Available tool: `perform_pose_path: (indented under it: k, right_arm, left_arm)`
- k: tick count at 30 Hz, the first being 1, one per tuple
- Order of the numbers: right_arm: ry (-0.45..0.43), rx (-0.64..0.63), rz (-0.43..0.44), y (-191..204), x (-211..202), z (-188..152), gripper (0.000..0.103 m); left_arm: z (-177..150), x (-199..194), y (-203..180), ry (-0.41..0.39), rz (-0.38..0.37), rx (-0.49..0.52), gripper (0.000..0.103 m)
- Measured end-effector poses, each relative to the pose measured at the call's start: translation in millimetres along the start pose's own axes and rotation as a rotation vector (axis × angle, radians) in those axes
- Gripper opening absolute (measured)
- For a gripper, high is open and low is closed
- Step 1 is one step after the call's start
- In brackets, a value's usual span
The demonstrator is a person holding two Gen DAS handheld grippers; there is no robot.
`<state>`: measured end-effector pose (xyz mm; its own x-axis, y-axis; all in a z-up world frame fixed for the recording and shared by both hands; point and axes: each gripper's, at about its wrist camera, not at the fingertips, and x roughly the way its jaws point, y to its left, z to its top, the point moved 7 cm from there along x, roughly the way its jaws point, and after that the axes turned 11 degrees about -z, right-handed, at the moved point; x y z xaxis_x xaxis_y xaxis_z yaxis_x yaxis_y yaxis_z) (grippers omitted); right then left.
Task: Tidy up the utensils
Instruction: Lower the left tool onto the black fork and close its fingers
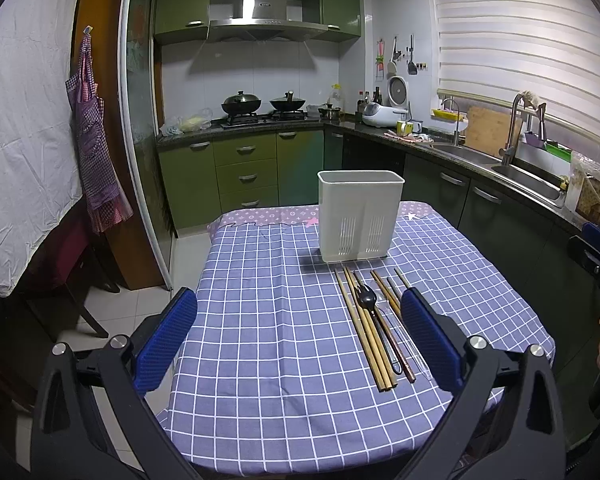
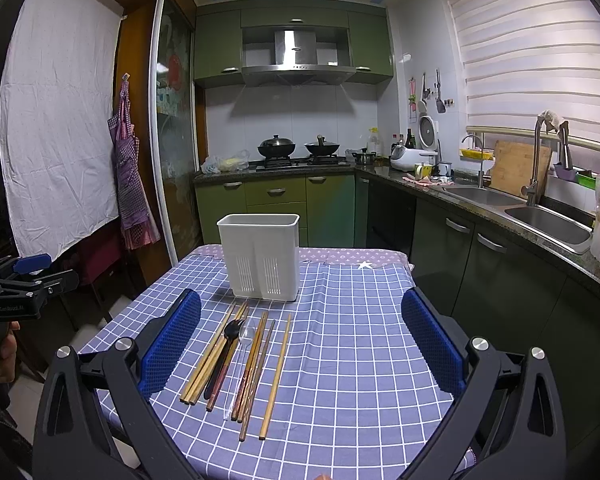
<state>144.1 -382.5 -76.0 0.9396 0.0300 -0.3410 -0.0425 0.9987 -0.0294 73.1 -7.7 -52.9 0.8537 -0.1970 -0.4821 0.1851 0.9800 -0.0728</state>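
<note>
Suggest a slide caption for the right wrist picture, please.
Open right gripper hovers over wooden chopsticks, a black plastic spork and a clear plastic spoon lying before an empty white plastic utensil holder.

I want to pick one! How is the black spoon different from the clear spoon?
The black spoon is dark and easy to see; the clear spoon is see-through and faint. The black spoon lies left of the clear spoon. Both lie flat among the chopsticks in front of the white holder.
</note>
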Motion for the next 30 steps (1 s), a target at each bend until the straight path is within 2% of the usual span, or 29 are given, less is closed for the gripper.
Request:
perform_pose_path:
  k: [10,13,19,23,25,27,28,30]
  right_arm:
    - [0.009,0.002,0.002,-1,4,-3,0.099]
    - [0.072,-0.009,-0.001,-3,15,-6,0.099]
    - [0.295,-0.065,-0.048,-27,72,-19,0.099]
    - [0.416,-0.11,-0.065,-40,114,-33,0.099]
    - [0.488,-0.115,-0.041,-41,133,-42,0.099]
    - [0.56,-0.121,-0.007,-40,150,-51,0.098]
    - [0.596,-0.119,0.001,-40,159,-56,0.097]
    - [0.649,-0.119,0.026,-38,172,-63,0.092]
  left_arm:
    - [-2,4,-1,0.011,-0.002,0.0,0.097]
    - [0,19,-4,0.064,-0.057,-0.011,0.097]
    - [1,90,-13,0.305,-0.155,-0.065,0.097]
    - [-14,150,-30,0.493,-0.215,-0.108,0.097]
    - [-24,176,-40,0.581,-0.23,-0.133,0.097]
    - [-34,198,-47,0.655,-0.235,-0.16,0.089]
    - [-39,209,-50,0.69,-0.231,-0.175,0.081]
    - [-45,223,-54,0.739,-0.233,-0.209,0.077]
